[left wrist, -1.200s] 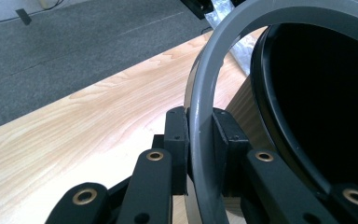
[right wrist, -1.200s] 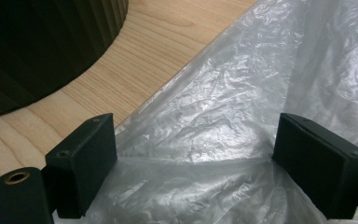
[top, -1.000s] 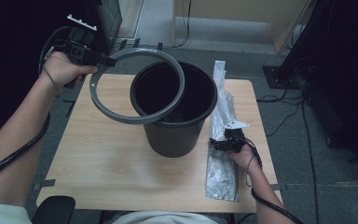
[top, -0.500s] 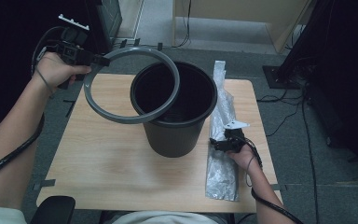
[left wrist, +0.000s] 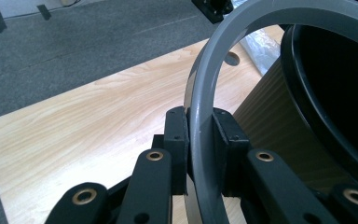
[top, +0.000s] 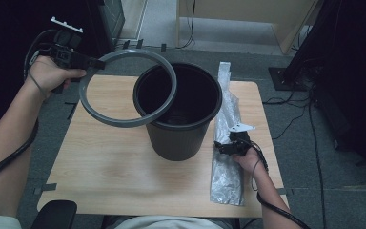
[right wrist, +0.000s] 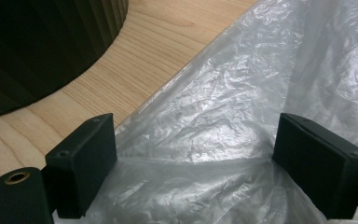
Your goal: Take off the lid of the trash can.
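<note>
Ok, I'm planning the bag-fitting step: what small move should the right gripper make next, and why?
Probably close the right gripper on the clear crinkled plastic bag: its jaws stand open with the film between them. The left gripper already holds the grey plastic ring lifted beside the black round bin, so the rim is free.

Wooden table [top: 100, 176] under bin [top: 178, 138], plastic bag [top: 226, 176]

My left gripper [top: 94, 63] raised at ten o'clock, fingers [left wrist: 176, 140] clamped tight, forearm stretched in from seven, my right gripper [top: 220, 148] low at four o'clock, fingers [right wrist: 81, 163] spread wide, wrist bent inward
</note>
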Demonstrator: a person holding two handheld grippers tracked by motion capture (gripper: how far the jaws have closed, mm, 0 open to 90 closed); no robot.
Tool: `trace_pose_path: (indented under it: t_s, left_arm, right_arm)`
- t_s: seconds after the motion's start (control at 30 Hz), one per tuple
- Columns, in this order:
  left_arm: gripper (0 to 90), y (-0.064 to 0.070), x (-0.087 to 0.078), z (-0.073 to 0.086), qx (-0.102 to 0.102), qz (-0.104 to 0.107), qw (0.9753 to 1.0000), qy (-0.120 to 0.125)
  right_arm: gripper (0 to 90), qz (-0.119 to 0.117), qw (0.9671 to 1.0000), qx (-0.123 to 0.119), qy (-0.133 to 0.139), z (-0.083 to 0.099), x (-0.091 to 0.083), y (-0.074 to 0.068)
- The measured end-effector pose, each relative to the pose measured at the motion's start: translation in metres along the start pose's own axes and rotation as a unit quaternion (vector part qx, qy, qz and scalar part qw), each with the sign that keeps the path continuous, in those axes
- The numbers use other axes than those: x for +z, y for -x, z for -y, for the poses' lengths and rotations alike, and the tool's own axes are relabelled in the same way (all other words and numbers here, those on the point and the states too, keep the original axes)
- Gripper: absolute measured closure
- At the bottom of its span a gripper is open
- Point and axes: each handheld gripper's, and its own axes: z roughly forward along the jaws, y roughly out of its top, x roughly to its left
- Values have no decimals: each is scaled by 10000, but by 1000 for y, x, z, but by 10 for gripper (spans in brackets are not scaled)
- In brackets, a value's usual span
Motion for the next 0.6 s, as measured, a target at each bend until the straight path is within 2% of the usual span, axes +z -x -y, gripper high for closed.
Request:
trace_pose_path:
  t_s: [0.4,0.6]
  left_arm:
    - [775,-11,-12,8,-66,-124,9999,34]
    - [775,-16,-13,12,-92,-127,9999,11]
  right_arm:
    - [129,0,10000,0,0,0,0,0]
    - [129,0,10000,-1,1,0,0,0]
